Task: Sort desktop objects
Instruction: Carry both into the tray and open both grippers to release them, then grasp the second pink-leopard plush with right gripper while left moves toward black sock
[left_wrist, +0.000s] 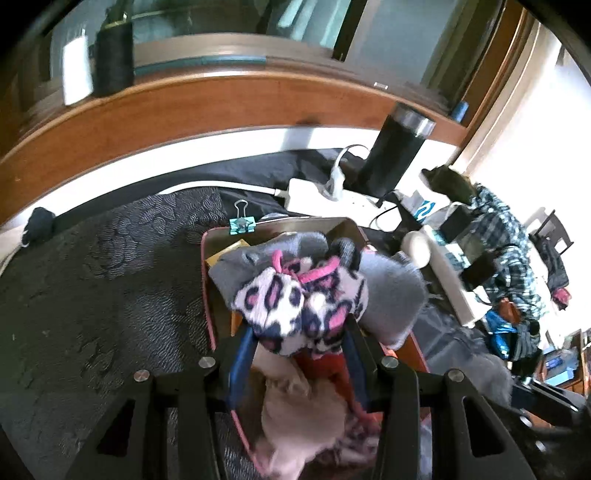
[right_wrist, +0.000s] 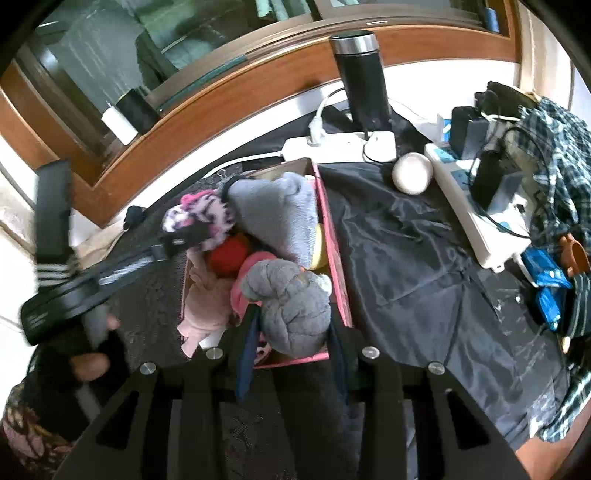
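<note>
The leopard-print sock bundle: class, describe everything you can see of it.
The leopard-print sock bundle is a soft, fuzzy knit, white with pink and dark spots and a pink cuff. It is rolled into a lumpy ball and held between the left gripper fingers over the pink box. It rests against a grey sock beneath. In the right wrist view it sits at the box's far left.

The left gripper (left_wrist: 301, 332) is held closed on something, fingers (left_wrist: 243, 354) pressed against it. The right gripper (right_wrist: 293, 328) is likewise clamped. A hand (right_wrist: 90, 363) is seen gripping the left handle.
</note>
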